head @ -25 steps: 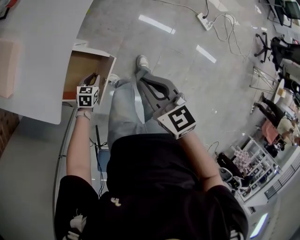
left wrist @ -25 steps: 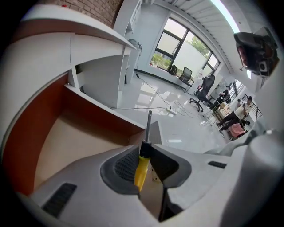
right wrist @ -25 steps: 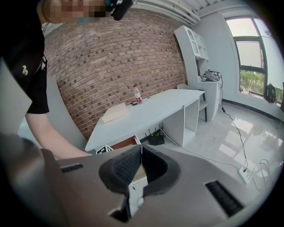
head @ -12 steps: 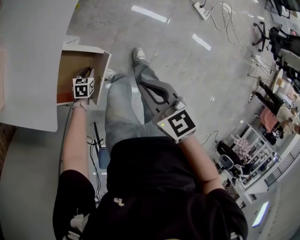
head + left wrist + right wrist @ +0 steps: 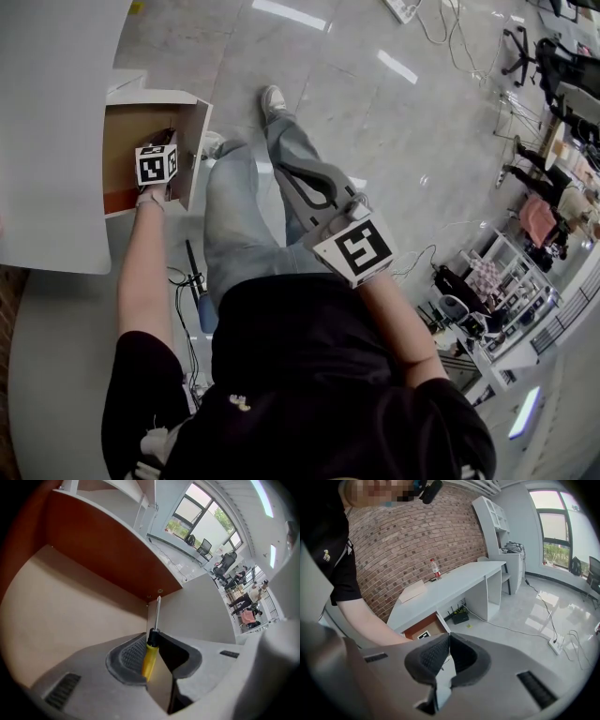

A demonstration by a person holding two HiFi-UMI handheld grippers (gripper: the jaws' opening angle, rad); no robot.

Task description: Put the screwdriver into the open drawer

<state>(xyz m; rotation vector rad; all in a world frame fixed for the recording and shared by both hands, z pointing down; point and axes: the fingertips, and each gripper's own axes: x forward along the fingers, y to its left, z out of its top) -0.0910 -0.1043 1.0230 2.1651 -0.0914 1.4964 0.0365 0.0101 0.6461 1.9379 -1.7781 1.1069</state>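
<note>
Our left gripper (image 5: 153, 641) pinches the small screwdriver with the yellow handle and thin metal tip (image 5: 149, 660) tight between its two grey jaws. The tip points at the back corner of the open brown wooden drawer (image 5: 70, 606). The gripper and screwdriver are inside that drawer, over its pale floor. The drawer sticks out from under the white desk (image 5: 56, 112). Our right gripper (image 5: 446, 651) has its jaws pressed together on nothing. It hangs over our legs in blue jeans (image 5: 234, 216), well apart from the drawer.

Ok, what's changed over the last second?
The left gripper, jaws shut on the screwdriver, moved forward from the front edge of the drawer to deeper inside. Nothing was let go. The right gripper stayed shut, empty and in place.
</note>
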